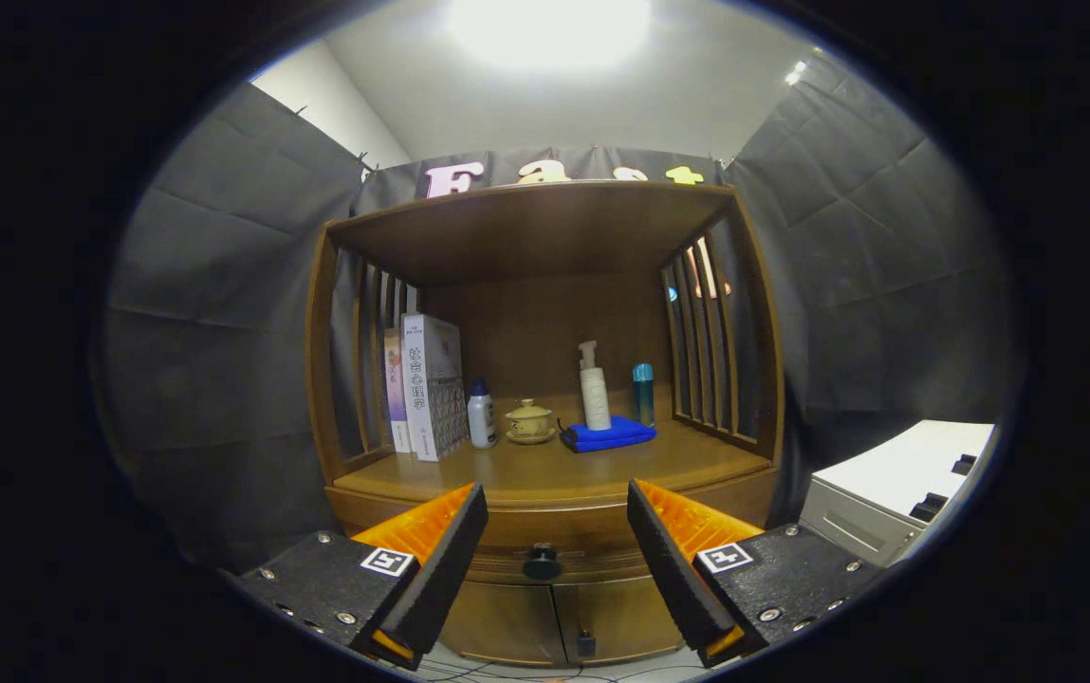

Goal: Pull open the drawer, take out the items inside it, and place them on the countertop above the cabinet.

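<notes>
Fingers (454, 560) of the gripper (554, 560) stand spread wide and empty, framing the drawer's dark knob (542, 563) just beyond them on the closed drawer (592, 560) under the countertop (601, 465), so the sound move is probably straight in, level, closing squarely on that knob before pulling.

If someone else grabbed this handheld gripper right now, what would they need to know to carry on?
Gripper: open, holding nothing, its fingers spread either side of the dark round drawer knob, which sits just ahead of them, untouched.
Wooden drawer: shut, under the brown wooden countertop of the cabinet; its contents are hidden.
On the countertop already: two upright books, a small white bottle, a lidded tea bowl, a folded blue cloth with a white pump bottle on it.
Done: nothing.
Left: grip the knob, pull the drawer open, lift the items out onto the countertop.
</notes>
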Tool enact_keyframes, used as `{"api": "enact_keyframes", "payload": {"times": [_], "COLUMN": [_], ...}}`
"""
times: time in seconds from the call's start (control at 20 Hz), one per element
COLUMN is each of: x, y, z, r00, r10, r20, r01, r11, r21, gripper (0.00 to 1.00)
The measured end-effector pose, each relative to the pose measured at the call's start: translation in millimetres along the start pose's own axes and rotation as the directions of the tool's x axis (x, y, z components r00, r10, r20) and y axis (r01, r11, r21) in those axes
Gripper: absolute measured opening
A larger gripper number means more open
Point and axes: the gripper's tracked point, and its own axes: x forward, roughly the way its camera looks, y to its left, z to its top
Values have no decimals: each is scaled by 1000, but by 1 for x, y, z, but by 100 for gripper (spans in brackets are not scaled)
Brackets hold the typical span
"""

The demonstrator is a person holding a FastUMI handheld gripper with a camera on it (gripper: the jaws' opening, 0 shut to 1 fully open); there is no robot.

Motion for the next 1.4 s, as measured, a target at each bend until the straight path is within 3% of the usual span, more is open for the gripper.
{"api": "enact_keyframes", "payload": {"times": [0.35, 0.95, 1.3, 1.4], "x": [43, 93, 104, 102], "y": [17, 11, -1, -2], "z": [-33, -127, -157, -161], "r00": [999, 989, 972, 967], "r10": [46, 39, 18, 24], "r20": [-22, -142, -234, -255], "r01": [-46, -51, -23, -19], "r11": [999, 995, 1000, 1000], "r21": [7, -83, -20, 20], "gripper": [93, 92, 70, 58]}}
